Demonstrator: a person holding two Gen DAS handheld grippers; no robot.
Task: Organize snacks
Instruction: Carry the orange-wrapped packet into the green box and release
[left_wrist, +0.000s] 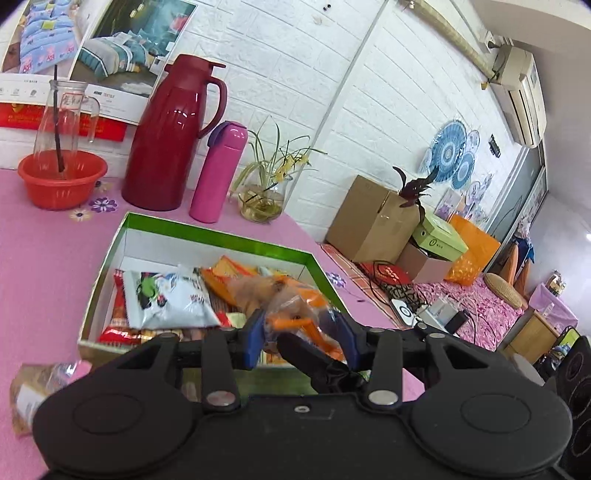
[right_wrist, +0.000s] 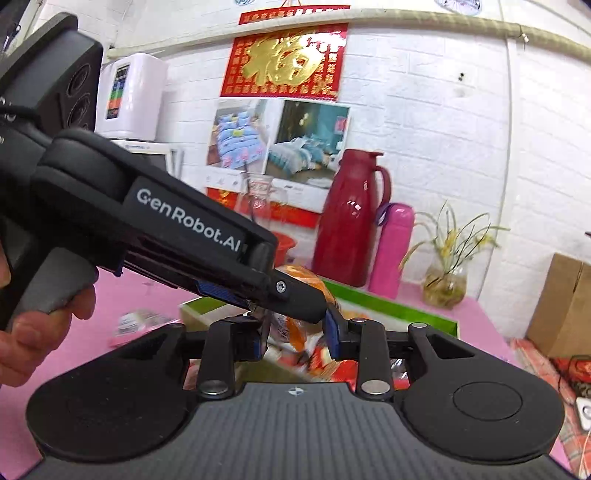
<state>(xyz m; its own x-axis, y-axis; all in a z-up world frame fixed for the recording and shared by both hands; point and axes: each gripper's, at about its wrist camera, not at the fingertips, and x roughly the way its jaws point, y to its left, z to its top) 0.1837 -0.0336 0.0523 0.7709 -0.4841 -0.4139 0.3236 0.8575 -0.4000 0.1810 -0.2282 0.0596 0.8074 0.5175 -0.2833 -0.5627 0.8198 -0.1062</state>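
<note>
An orange and clear snack packet (left_wrist: 284, 295) hangs above the green-rimmed white box (left_wrist: 221, 240), which holds several snack packets. My left gripper (left_wrist: 301, 339) is shut on this packet, its blue pads pressing on both sides. A black finger of my right gripper (left_wrist: 306, 352) reaches in between them. In the right wrist view the same orange packet (right_wrist: 295, 326) sits between the pads of my right gripper (right_wrist: 295, 336), which is shut on it. My left gripper (right_wrist: 306, 302), held by a hand (right_wrist: 33, 332), comes in from the left and meets the packet from above. The box rim (right_wrist: 388, 306) lies behind.
At the back of the pink table (left_wrist: 44, 258) stand a red bowl (left_wrist: 62, 181) with a glass jug, a red thermos (left_wrist: 170, 140), a pink bottle (left_wrist: 218, 173) and a plant vase (left_wrist: 264, 203). A clear-wrapped packet (left_wrist: 33, 391) lies front left. Cardboard boxes (left_wrist: 373, 218) sit beyond the right edge.
</note>
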